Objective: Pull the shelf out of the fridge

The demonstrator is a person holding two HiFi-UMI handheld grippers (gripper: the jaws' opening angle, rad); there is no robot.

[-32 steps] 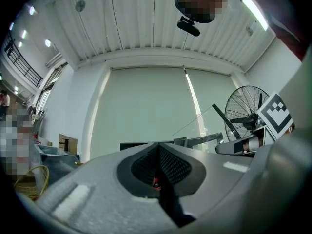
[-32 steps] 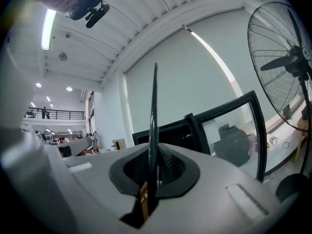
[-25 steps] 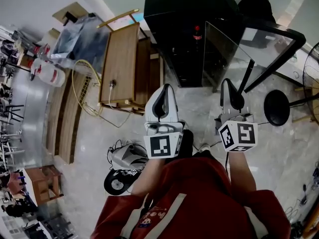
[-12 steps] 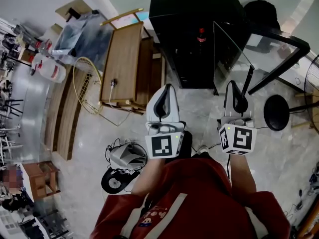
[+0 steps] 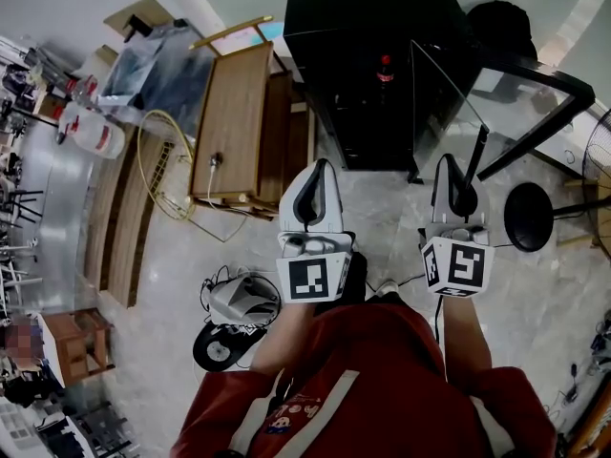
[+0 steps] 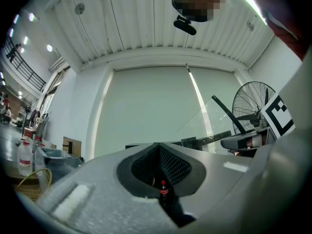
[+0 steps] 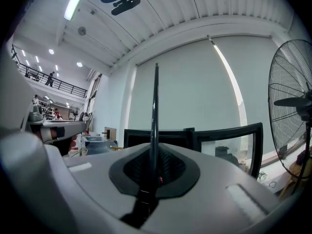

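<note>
The black fridge (image 5: 363, 65) stands ahead with its glass door (image 5: 477, 84) swung open to the right. A red-capped cola bottle (image 5: 385, 68) stands inside; the shelves are lost in the dark interior. Both grippers hover over the floor short of the fridge. My left gripper (image 5: 320, 165) is shut and holds nothing; in the left gripper view the bottle (image 6: 164, 191) shows past its tips (image 6: 158, 145). My right gripper (image 5: 449, 160) is also shut, near the door's free edge. In the right gripper view that edge (image 7: 155, 106) rises as a thin dark line beyond the tips (image 7: 155, 147).
A wooden table (image 5: 234, 122) stands left of the fridge with a yellow hose (image 5: 158, 175) coiled beside it. A black round stool (image 5: 528, 216) and a standing fan (image 5: 597, 141) are at the right. A grey machine with cables (image 5: 239, 299) lies on the floor by my left side.
The fridge and open door have slid a little rightwards in the head view, and my right gripper has shifted slightly right. Both grippers stay shut.
</note>
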